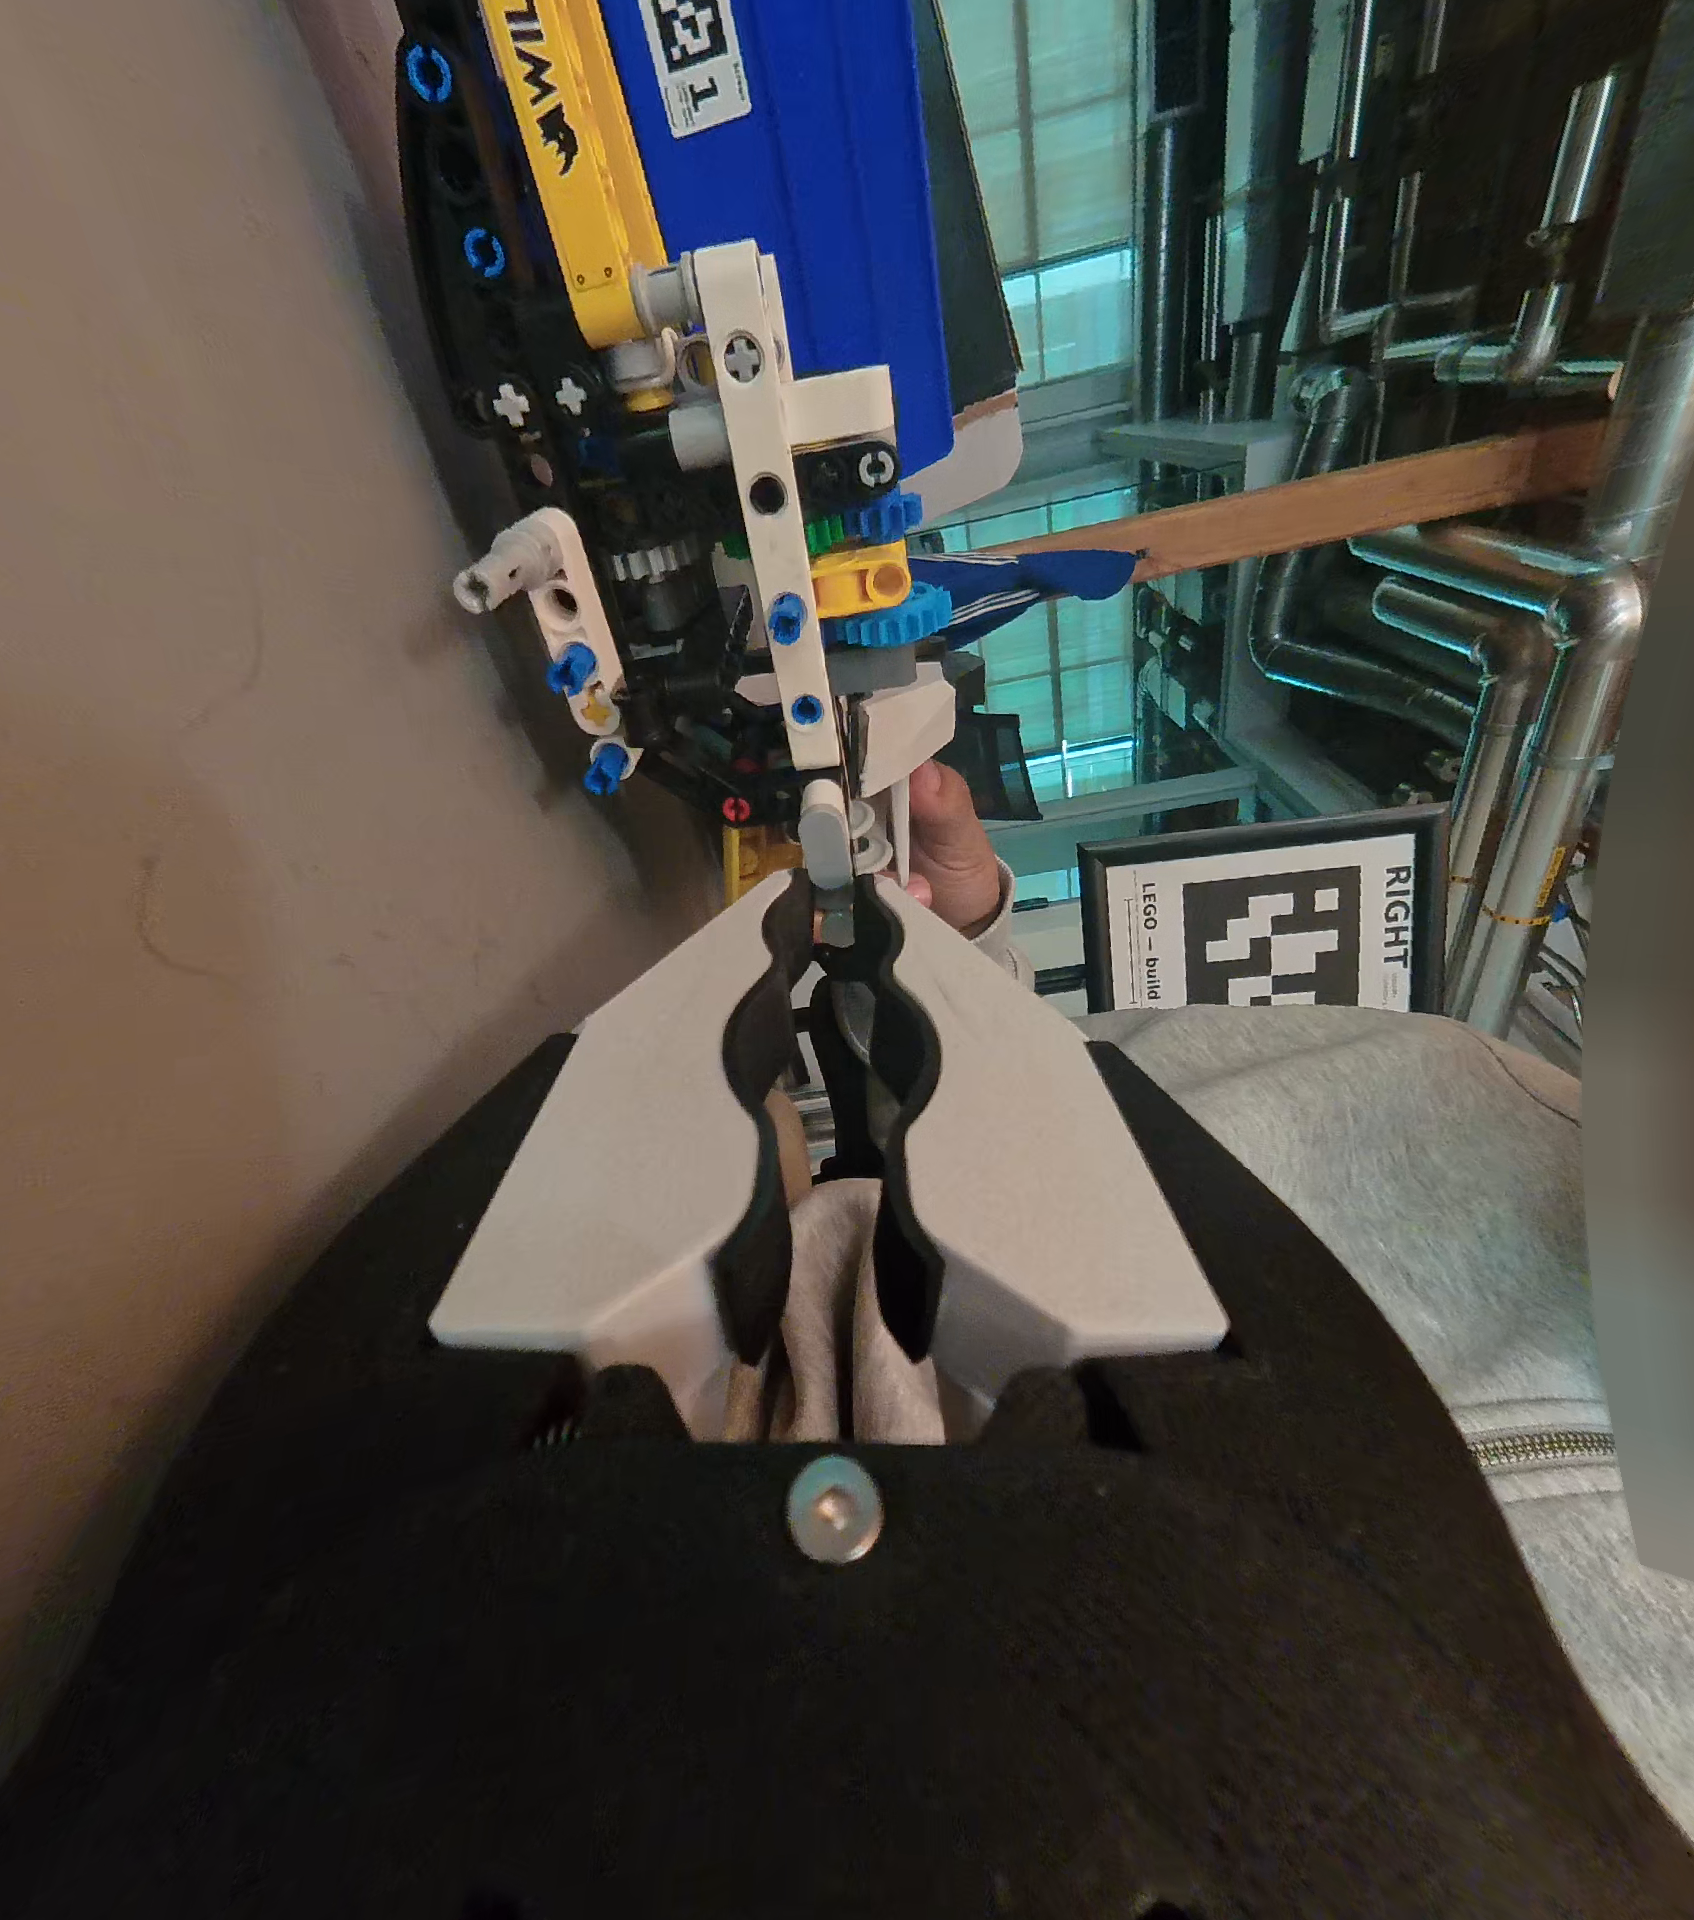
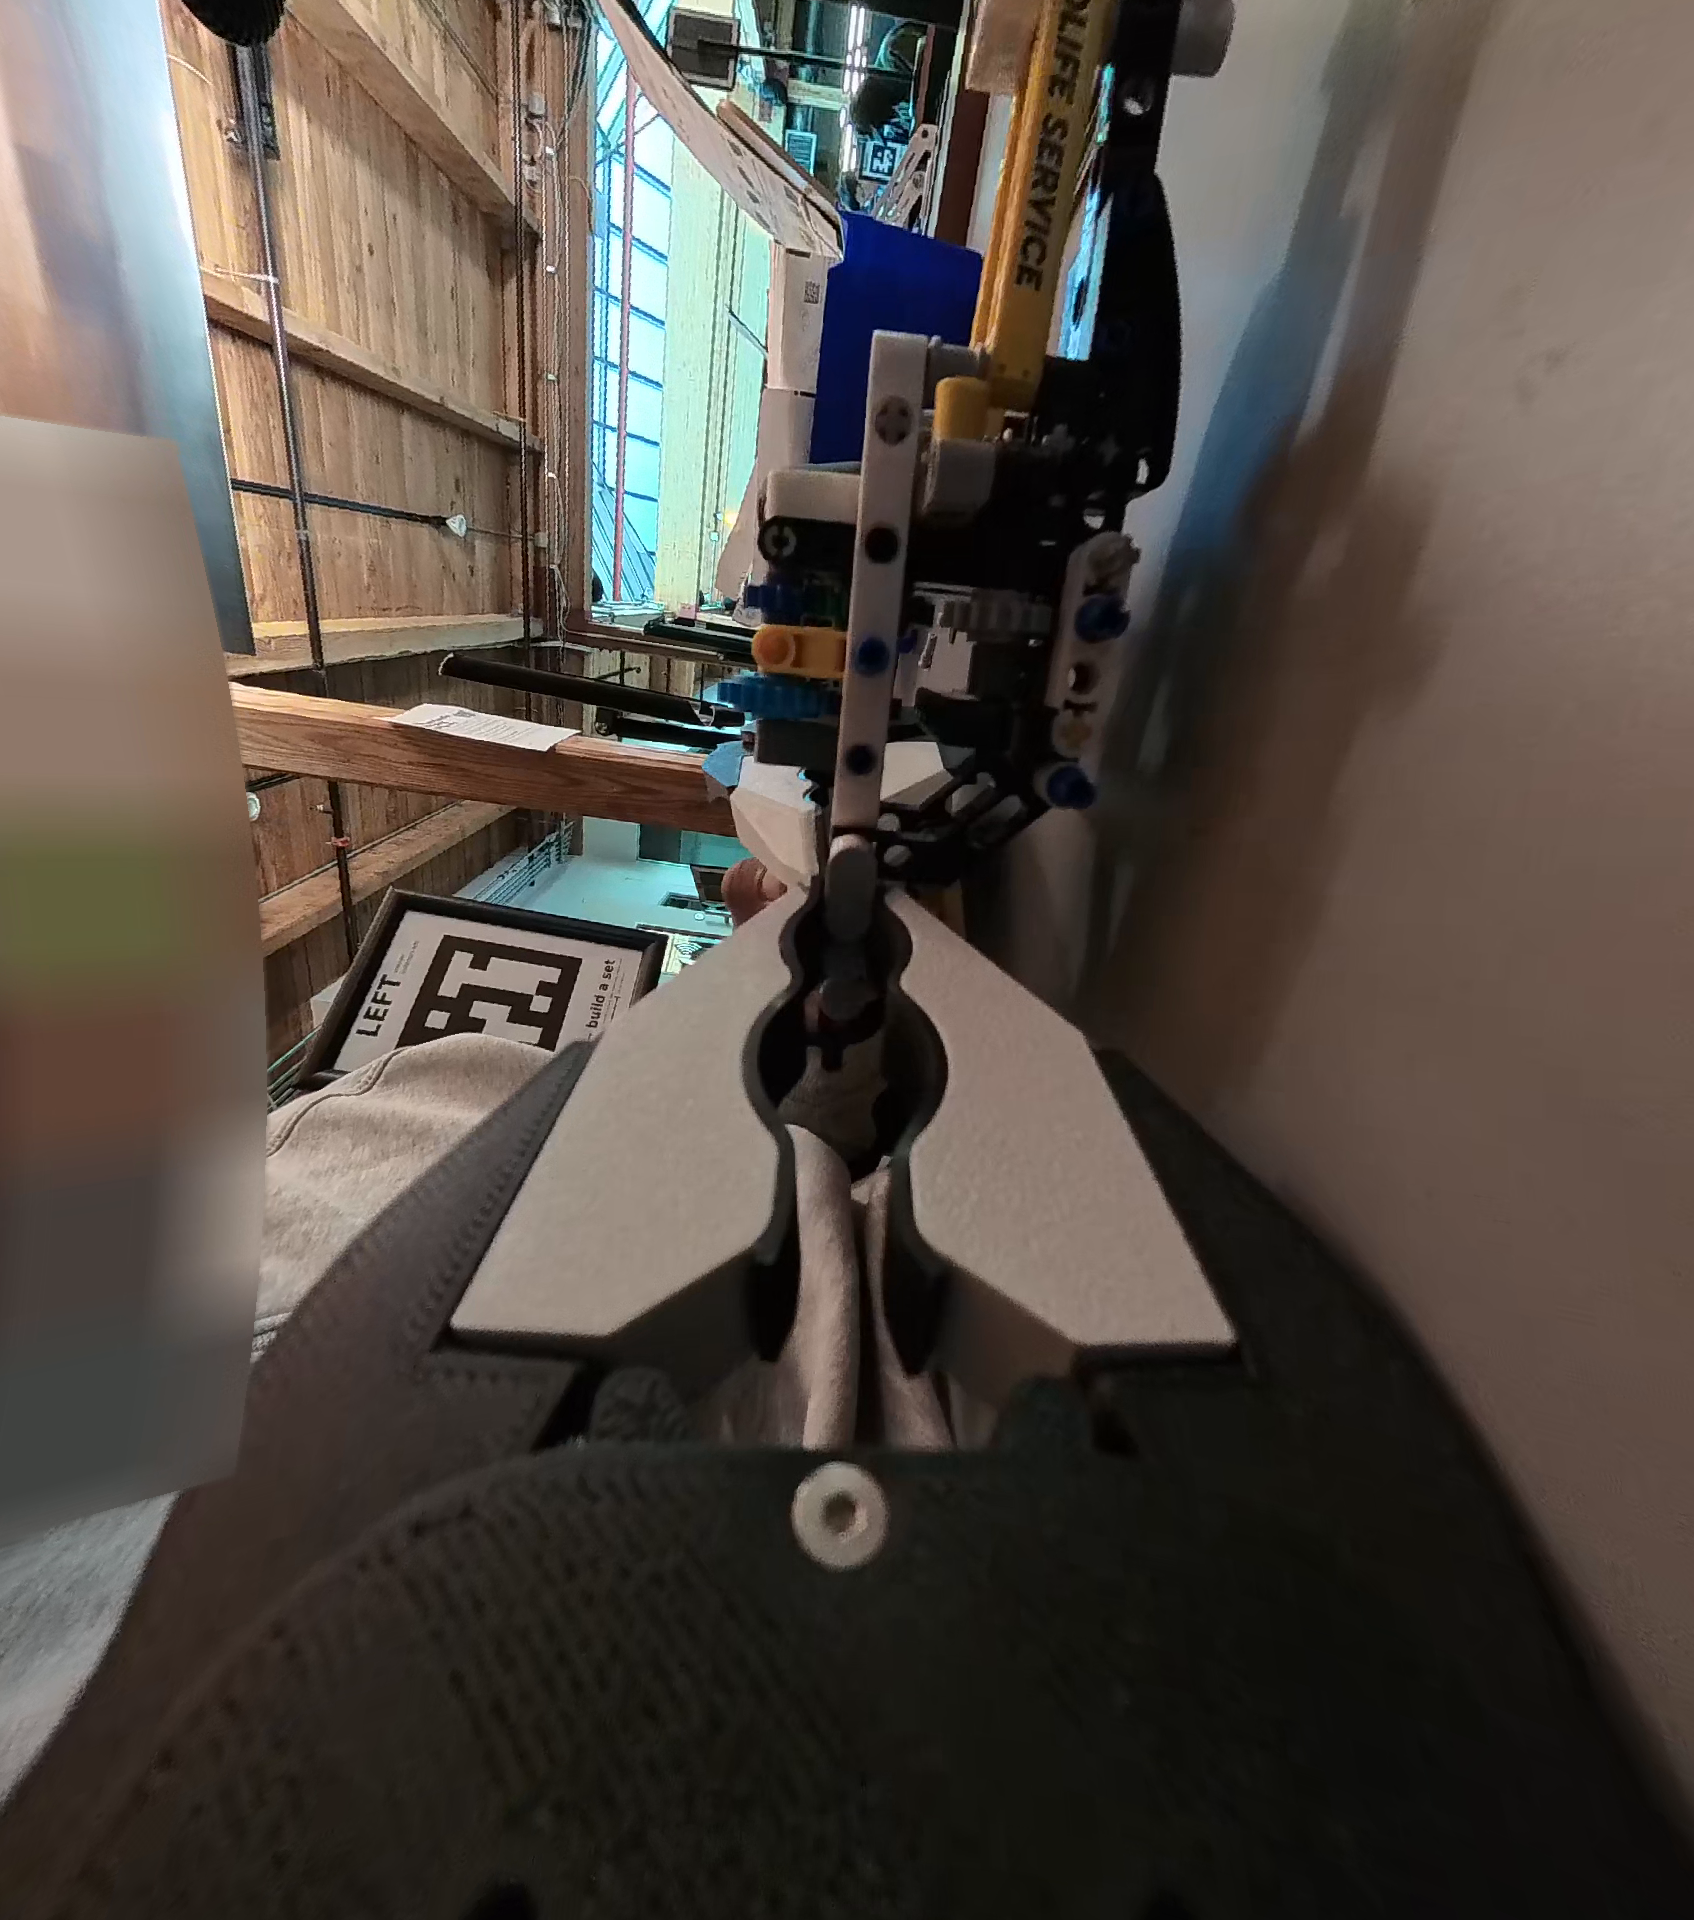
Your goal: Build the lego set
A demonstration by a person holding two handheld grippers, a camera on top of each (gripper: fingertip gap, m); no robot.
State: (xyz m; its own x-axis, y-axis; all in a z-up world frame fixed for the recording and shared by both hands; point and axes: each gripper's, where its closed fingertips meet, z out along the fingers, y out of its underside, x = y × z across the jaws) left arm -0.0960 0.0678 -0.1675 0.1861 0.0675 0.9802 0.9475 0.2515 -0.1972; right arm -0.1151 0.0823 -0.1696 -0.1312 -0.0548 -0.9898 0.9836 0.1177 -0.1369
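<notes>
The lego model (image 1: pixel 656 582), with a black frame, yellow beam, blue gears and blue pins, rests against the beige table; both views are rolled sideways. A long white beam (image 1: pixel 770 499) runs down its near side and ends in a small grey connector (image 1: pixel 825 836). My left gripper (image 1: pixel 835 899) is shut on that grey connector. In the right wrist view, the same white beam (image 2: pixel 869 623) and grey connector (image 2: pixel 848 873) show, and my right gripper (image 2: pixel 848 920) is shut on the connector. Each view shows the other gripper's white finger beside the model (image 1: pixel 900 727) (image 2: pixel 770 821).
A blue bin (image 1: pixel 801 208) stands behind the model. Framed marker signs (image 1: pixel 1269 925) (image 2: pixel 490 997) lean near a grey sleeve (image 1: pixel 1342 1143). A wooden rail (image 2: pixel 469 748) crosses behind. The beige table surface (image 1: pixel 147 727) fills one side of each view. The tips of both grippers are at nearly the same place.
</notes>
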